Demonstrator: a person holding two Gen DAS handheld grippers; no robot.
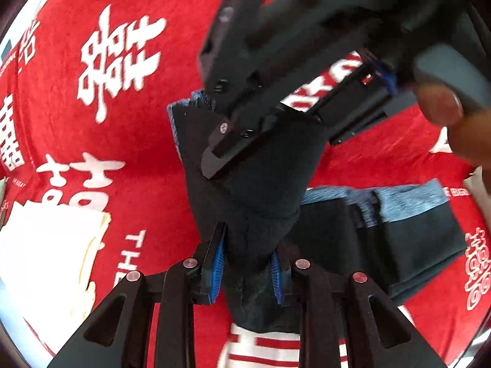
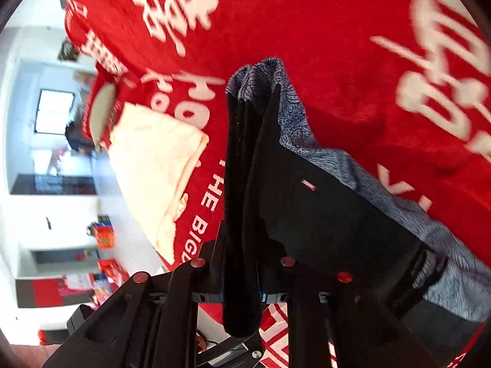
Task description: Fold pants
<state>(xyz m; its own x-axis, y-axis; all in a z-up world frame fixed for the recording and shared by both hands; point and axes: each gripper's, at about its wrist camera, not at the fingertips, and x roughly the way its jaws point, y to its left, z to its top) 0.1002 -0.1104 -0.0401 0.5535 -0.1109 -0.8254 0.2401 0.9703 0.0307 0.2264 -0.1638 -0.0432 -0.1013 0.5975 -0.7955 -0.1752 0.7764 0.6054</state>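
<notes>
The black pants (image 1: 260, 184) with a blue-grey patterned waistband are bunched and lifted above the red blanket (image 1: 138, 153). My left gripper (image 1: 247, 273) is shut on a thick bundle of the pants. The right gripper's body (image 1: 276, 61) crosses the top of the left wrist view, its finger (image 1: 221, 150) against the fabric. In the right wrist view my right gripper (image 2: 241, 294) is shut on folded layers of the pants (image 2: 307, 199), which hang down between its fingers. The waistband (image 2: 291, 113) trails away to the right.
A folded cream cloth (image 1: 52, 245) lies on the blanket at the left; it also shows in the right wrist view (image 2: 156, 159). The blanket (image 2: 322, 30) has white lettering. A room with shelves and a window (image 2: 52, 113) lies beyond the bed edge.
</notes>
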